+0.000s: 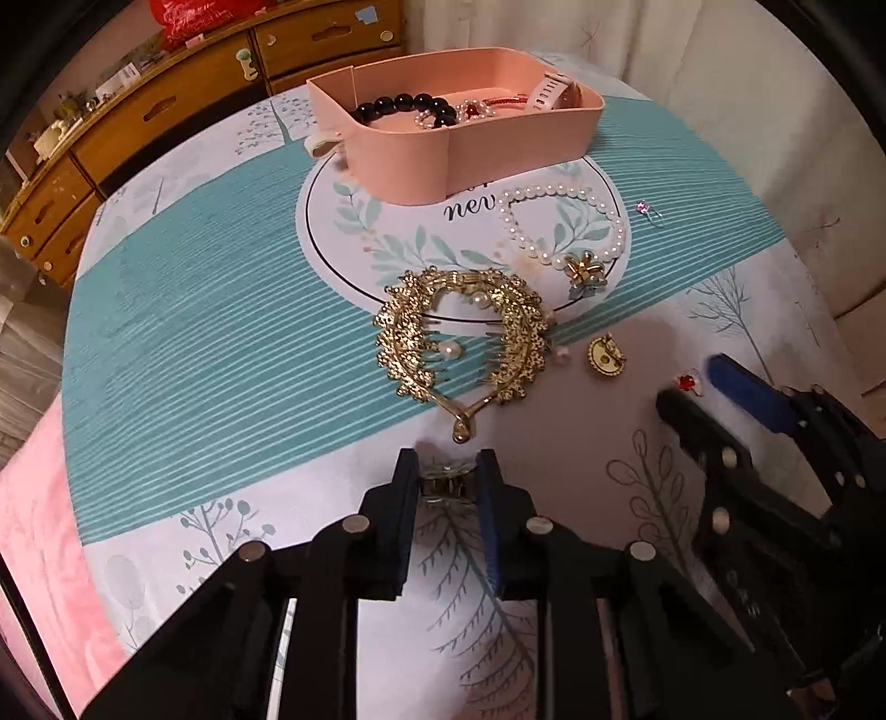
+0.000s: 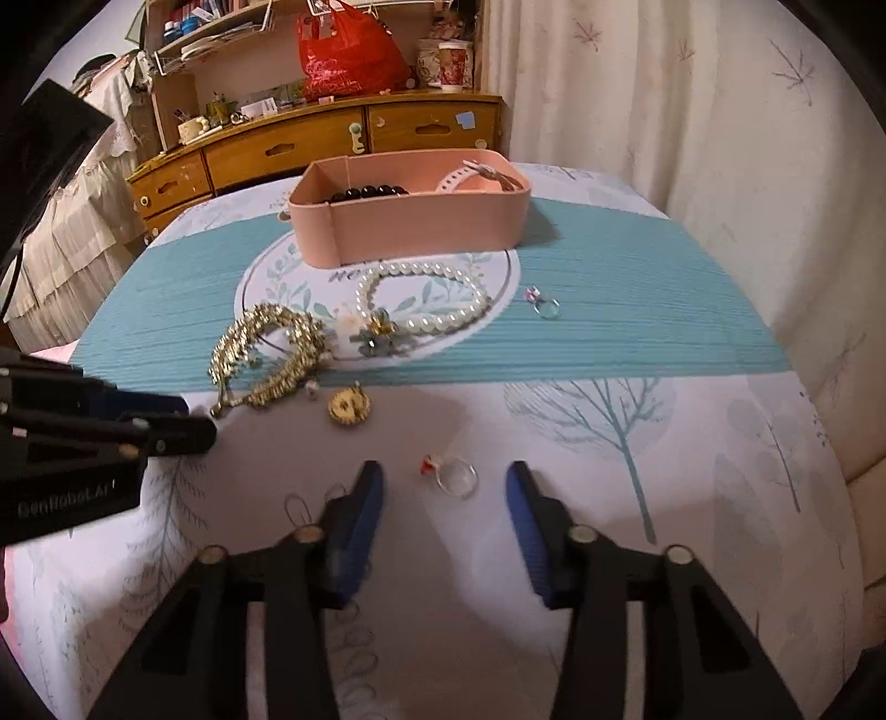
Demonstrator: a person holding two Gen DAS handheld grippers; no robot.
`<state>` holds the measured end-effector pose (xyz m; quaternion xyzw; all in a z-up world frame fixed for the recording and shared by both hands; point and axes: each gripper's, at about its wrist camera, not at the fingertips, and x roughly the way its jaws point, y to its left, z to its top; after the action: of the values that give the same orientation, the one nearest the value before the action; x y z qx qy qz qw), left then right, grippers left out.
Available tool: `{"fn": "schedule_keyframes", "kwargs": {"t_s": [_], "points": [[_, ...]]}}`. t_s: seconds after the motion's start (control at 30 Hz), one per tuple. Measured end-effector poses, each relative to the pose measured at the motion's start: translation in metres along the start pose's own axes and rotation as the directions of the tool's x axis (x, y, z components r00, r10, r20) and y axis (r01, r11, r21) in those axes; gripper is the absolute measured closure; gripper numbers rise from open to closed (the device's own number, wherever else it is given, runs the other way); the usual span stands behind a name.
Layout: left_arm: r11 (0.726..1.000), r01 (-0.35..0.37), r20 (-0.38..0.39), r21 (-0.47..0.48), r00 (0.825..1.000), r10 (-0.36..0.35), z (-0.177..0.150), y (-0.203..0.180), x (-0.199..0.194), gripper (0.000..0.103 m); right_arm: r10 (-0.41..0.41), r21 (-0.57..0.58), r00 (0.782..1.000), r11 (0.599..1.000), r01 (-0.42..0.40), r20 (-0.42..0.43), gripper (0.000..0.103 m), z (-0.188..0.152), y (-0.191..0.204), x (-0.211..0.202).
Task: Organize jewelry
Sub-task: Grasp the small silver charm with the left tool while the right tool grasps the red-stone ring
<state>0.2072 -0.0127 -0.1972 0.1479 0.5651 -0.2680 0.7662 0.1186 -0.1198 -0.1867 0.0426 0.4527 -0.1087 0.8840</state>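
A small gold clip (image 1: 446,483) is gripped between the fingers of the left tool (image 1: 446,487), low over the near part of the tabletop (image 1: 221,343), which is covered by a teal and white leaf-print cloth. The right tool (image 2: 443,487) is held wide open, its blue-padded fingers (image 2: 362,509) set on either side of a ring (image 2: 455,477) with a red stone; the ring lies on the cloth between them and is touched by neither.

Just beyond the left tool a gold comb (image 1: 462,338), curved like a wreath and set with pearls, lies flat. To its right a small round gold brooch (image 1: 606,357) is seen, and farther right the red-stone ring appears again beside the right tool's tip. A pearl bracelet (image 1: 559,227) with a gold flower charm (image 1: 584,274) rests on the white printed circle at the middle of the cloth. A second ring (image 2: 542,303) with a pale pink stone lies to the right of the bracelet, well apart from the others.

At the far side a pink box (image 1: 459,149) stands on the cloth. In it a black bead bracelet (image 1: 410,106), a red and pearl piece (image 1: 476,108) and a white watch strap (image 1: 548,91) are held.

Behind the tabletop a wooden dresser (image 2: 310,144) with a red bag (image 2: 349,52) on it is visible, and a pale curtain (image 2: 664,111) hangs at the right.
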Motion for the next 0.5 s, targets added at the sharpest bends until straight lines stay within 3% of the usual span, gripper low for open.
{"fn": "schedule_keyframes", "kwargs": {"t_s": [0.07, 0.1, 0.3, 0.5], "points": [[0.999, 0.038, -0.009, -0.028, 0.999, -0.038, 0.001, 0.002, 0.000, 0.084, -0.005, 0.014, 1.000, 1.000, 0.005, 0.006, 0.080, 0.003, 0.000, 0.002], [0.998, 0.047, -0.011, -0.039, 0.999, -0.047, 0.002, 0.002, 0.000, 0.084, -0.004, 0.018, 1.000, 1.000, 0.004, 0.006, 0.082, 0.004, 0.000, 0.002], [0.998, 0.052, -0.025, -0.037, 0.998, -0.053, 0.000, 0.002, -0.002, 0.084, 0.017, 0.021, 1.000, 1.000, -0.018, 0.006, 0.082, 0.006, -0.002, 0.003], [0.991, 0.104, -0.055, -0.079, 0.993, -0.109, 0.001, 0.003, -0.007, 0.085, 0.121, 0.073, 0.991, 0.990, -0.117, -0.052, 0.084, 0.019, -0.015, 0.009]]}}
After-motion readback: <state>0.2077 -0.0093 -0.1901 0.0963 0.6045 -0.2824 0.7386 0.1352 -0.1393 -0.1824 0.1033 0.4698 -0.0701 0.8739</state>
